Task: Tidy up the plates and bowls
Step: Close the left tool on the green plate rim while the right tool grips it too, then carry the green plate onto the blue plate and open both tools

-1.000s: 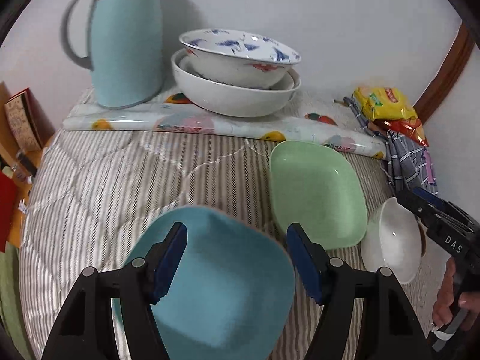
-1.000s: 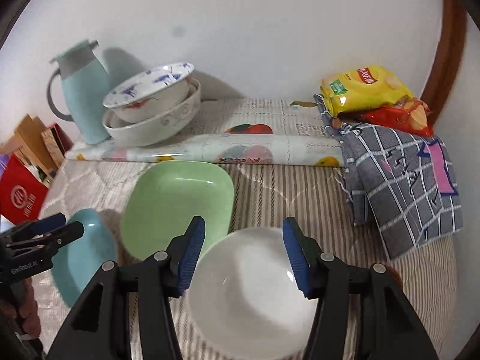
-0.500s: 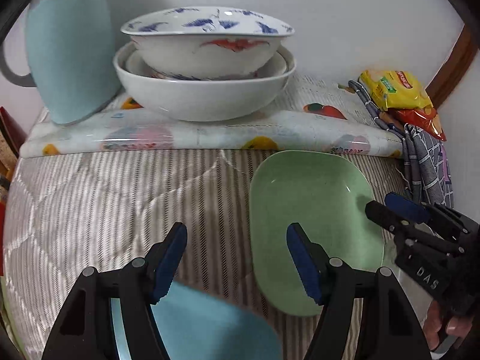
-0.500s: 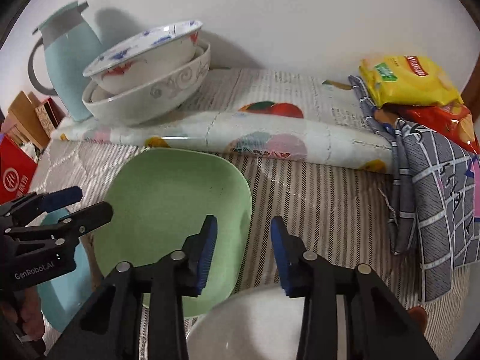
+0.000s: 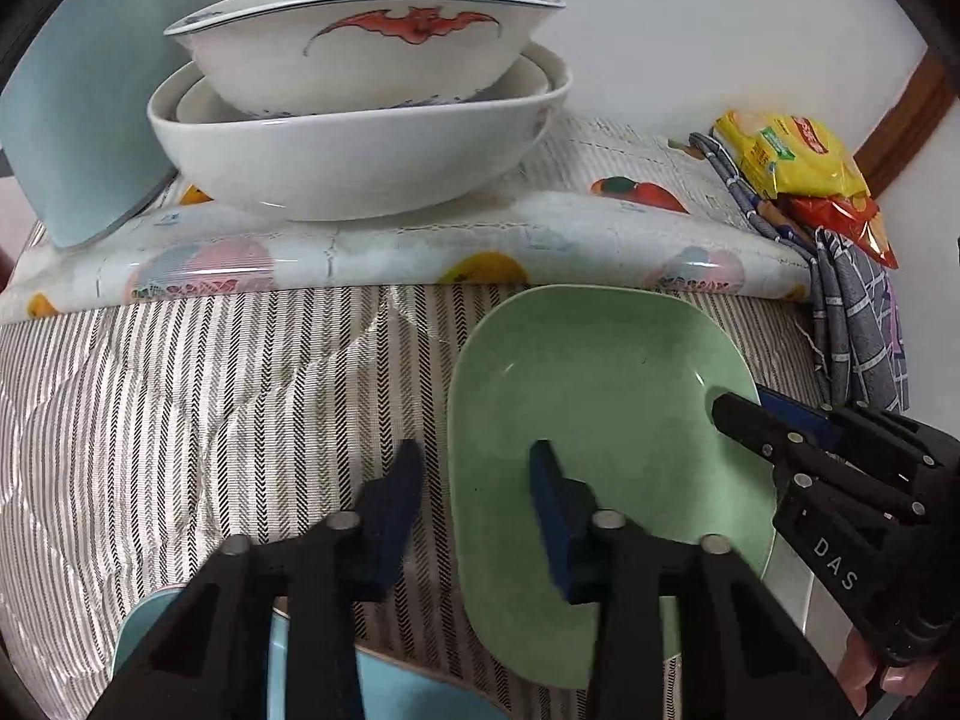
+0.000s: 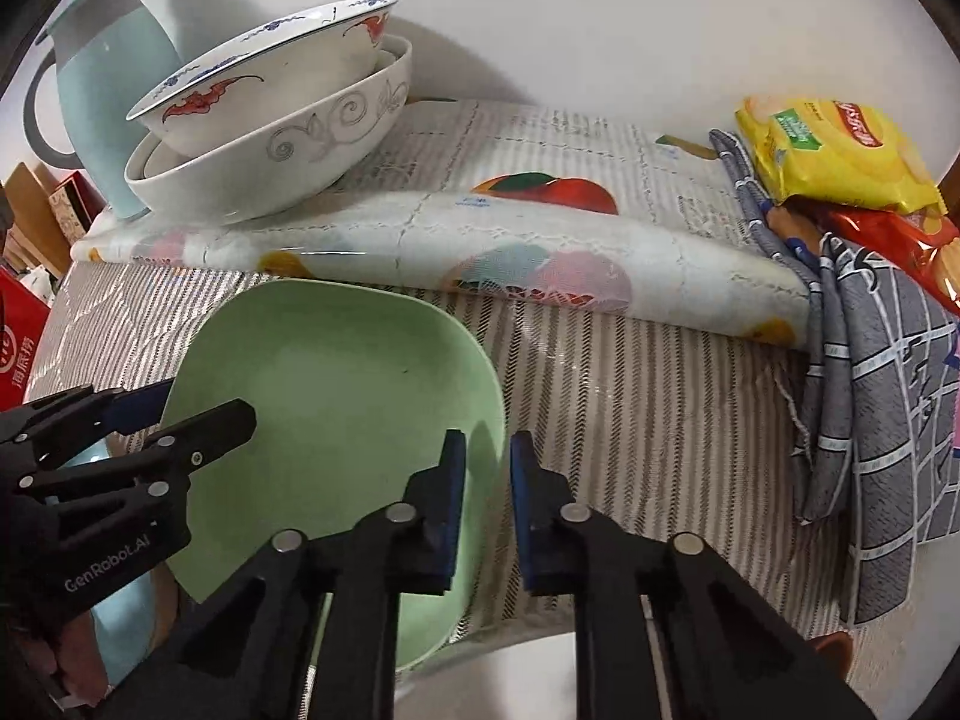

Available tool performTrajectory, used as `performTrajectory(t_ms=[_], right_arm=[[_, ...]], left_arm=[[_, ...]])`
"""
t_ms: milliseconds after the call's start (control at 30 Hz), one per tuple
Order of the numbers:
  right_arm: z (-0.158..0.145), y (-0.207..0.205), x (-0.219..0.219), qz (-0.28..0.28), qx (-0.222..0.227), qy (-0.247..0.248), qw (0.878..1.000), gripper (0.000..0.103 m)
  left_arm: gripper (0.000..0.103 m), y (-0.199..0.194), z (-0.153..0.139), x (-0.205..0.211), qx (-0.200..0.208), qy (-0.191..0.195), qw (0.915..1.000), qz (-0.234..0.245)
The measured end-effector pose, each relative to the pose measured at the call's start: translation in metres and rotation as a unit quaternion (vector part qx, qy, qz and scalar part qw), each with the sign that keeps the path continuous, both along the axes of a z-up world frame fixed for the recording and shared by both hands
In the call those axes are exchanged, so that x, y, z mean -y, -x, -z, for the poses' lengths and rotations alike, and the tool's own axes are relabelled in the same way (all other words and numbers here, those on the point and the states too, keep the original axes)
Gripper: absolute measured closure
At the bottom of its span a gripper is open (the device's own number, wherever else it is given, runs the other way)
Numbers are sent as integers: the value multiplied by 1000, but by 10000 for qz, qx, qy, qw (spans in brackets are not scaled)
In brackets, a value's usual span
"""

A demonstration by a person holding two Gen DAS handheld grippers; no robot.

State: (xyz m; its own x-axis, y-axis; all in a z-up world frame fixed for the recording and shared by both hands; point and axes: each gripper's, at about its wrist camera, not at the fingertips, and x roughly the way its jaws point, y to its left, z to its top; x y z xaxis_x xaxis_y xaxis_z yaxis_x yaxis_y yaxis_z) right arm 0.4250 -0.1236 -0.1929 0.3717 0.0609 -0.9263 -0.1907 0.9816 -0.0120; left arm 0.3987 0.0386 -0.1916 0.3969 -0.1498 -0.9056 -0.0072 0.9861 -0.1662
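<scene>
both tools straddle opposite rims of green plate (image 6: 336,396) on the striped table (image 5: 198,396). left tool (image 5: 477,495) half open, right tool (image 6: 485,495) narrow, neither clamped. risk: uneven squeeze tips plate onto blue plate (image 5: 384,690).

A pale green plate (image 5: 606,456) lies on a striped quilt (image 5: 198,396), and the left gripper (image 5: 477,474) straddles its left rim, one blue-padded finger outside on the quilt and the other over the plate, a gap between them. The right gripper (image 5: 750,414) reaches in from the right, one black finger over the plate's right rim and a blue pad showing behind it. Behind, a bowl with a red bat design (image 5: 366,54) sits nested in a larger white bowl (image 5: 354,162) on a fruit-patterned sheet (image 5: 420,246), beside a light blue jug (image 5: 78,120) and a yellow snack bag (image 5: 786,156).
</scene>
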Motion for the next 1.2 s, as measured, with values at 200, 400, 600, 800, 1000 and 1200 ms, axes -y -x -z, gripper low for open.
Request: performTrajectory(t_ms=[200, 400, 600, 800, 1000, 1200], right_arm=[[3, 1, -5, 20, 128, 60, 9999, 95], [-6, 4, -1, 115, 278, -214, 9993, 96], [-31, 12, -8, 69, 613, -323, 9976, 96], [-50, 21, -16, 46, 789, -397, 9961, 98], [-69, 31, -22, 39, 904, -430, 9950, 98], [-90, 48, -28, 8, 1039, -464, 9935, 98]], left_arm=[[88, -2, 2, -2, 88, 33, 10000, -14], [90, 3, -7, -13, 161, 247, 9995, -62], [92, 13, -27, -23, 345, 275, 9990, -121], [93, 23, -44, -33, 496, 336, 9980, -193], [93, 38, -63, -38, 643, 346, 9971, -205], [93, 57, -83, -42, 781, 343, 9961, -220]])
